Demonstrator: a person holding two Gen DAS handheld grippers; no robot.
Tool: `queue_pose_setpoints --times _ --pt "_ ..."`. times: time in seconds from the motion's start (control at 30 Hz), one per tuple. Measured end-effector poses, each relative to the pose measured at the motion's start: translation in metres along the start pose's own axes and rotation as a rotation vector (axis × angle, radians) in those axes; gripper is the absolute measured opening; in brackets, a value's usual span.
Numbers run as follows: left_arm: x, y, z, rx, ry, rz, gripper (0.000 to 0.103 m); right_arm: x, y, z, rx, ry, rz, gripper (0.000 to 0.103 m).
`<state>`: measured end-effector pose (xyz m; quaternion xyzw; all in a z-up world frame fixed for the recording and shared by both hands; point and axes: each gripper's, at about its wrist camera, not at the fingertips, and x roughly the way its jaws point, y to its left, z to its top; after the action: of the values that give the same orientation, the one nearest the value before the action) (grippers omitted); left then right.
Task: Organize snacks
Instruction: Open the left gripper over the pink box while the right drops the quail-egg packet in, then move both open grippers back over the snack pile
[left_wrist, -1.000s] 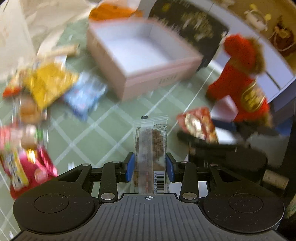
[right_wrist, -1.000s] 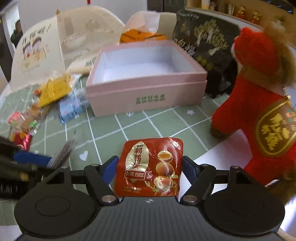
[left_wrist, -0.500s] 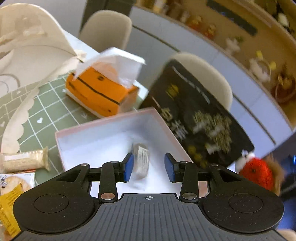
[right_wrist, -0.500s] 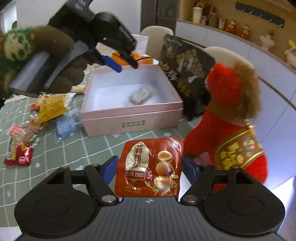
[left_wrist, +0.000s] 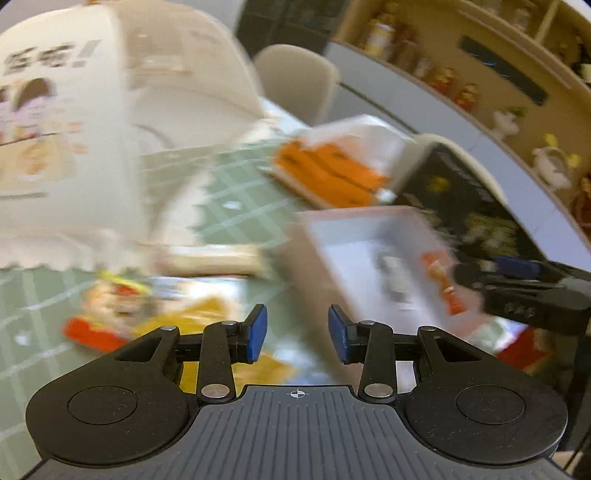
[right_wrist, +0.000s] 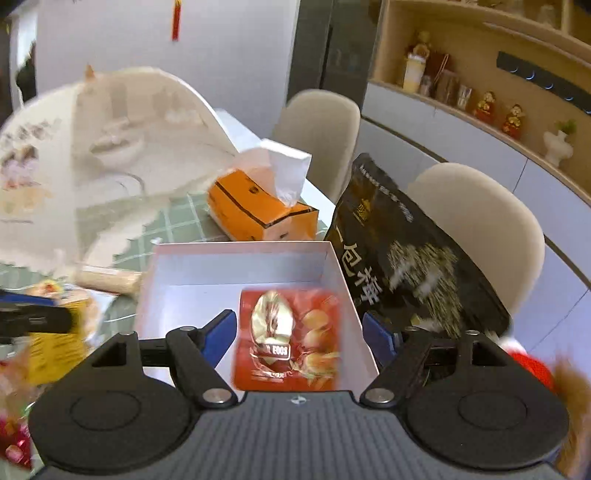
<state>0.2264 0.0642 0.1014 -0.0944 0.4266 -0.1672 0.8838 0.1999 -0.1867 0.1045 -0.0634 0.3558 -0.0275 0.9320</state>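
The right claw hangs over the pink box, its jaws spread wide; the red egg pouch sits blurred between them, touching neither, inside the box. The left claw gapes with nothing in it, over the snack pile on the green desk. An orange tissue box lies behind the pink box, a black bag leans at its right, chairs beyond
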Motion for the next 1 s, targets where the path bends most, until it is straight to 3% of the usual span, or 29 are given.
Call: queue_pose_setpoints --times 0.2,0.3,0.4,0.63,0.83,1.0 --pt "0.008 0.09 0.013 -0.167 -0.053 0.216 0.041 -0.008 0.019 -0.026 0.007 0.027 0.028 0.076" --pt "0.027 0.126 0.018 -0.262 -0.042 0.242 0.041 -0.013 0.022 -0.046 0.015 0.046 -0.011 0.076" --pt "0.045 0.14 0.019 -0.273 -0.017 0.231 0.041 -0.024 0.018 -0.064 0.072 0.071 -0.018 0.076" --pt "0.049 0.105 0.0 -0.134 0.047 0.164 0.038 -0.035 0.015 -0.097 0.149 0.114 -0.054 0.076" --pt "0.02 0.073 -0.05 -0.171 0.087 0.108 0.039 -0.034 0.013 -0.121 0.219 0.176 0.022 0.076" --pt "0.003 0.04 -0.089 -0.202 0.13 0.051 0.038 -0.045 0.025 -0.13 0.18 0.18 0.12 0.076"
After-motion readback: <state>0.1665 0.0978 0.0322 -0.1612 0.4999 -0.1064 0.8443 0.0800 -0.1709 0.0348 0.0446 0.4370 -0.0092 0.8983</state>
